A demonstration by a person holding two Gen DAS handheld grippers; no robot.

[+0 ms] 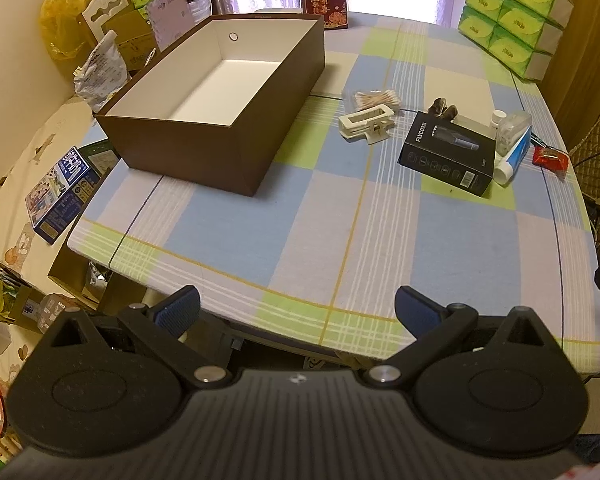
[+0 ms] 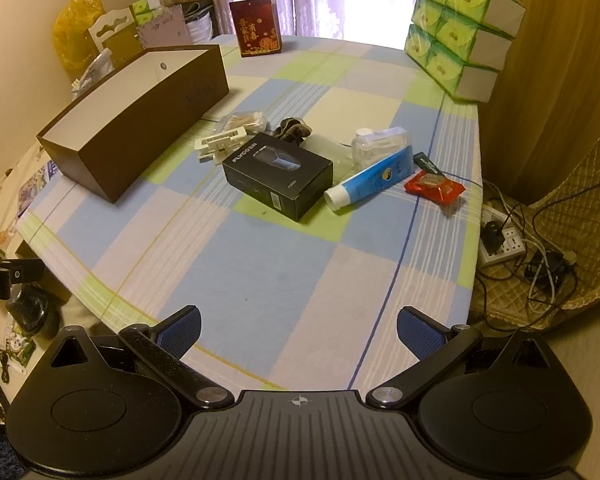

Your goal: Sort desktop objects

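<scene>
- left gripper (image 1: 298, 312) is spread wide with nothing between the jaws, hanging over the near edge of the table; the pads (image 1: 178, 310) are blue with a fine dotted grip texture, on matte black plastic arms
- right gripper (image 2: 298, 330) is the same deal, wide apart and empty, over the near right part of the table
- table (image 1: 260, 248) has a rounded edge and a soft woven-looking checked cloth in pale blue, lime green and cream with thin yellow and white stripes
- big rectangular cardboard box (image 1: 204, 152) sits on the left side of the table, matte brown outside, plain white inside, with a small round hole in the far wall, nothing in it
- the stuff to sort is clustered right of the box, apart from it: a clear crinkly bag of cotton swabs (image 1: 378, 98), and touching it a cream plastic clip (image 1: 366, 122)
- just beside those, a glossy black carton (image 1: 448, 152) lying flat with a shaver picture on top
- a blue and white squeeze tube (image 2: 370, 180) with a white cap lies on its side against the carton's right end, with a clear plastic container (image 2: 380, 142) behind it
- shiny red foil packet (image 2: 434, 188) is right next to the tube, near the table's right edge
- something dark and lumpy (image 2: 294, 128) behind the carton, can't tell what it is
- stack of green tissue packs (image 2: 456, 32) at the far right corner
</scene>
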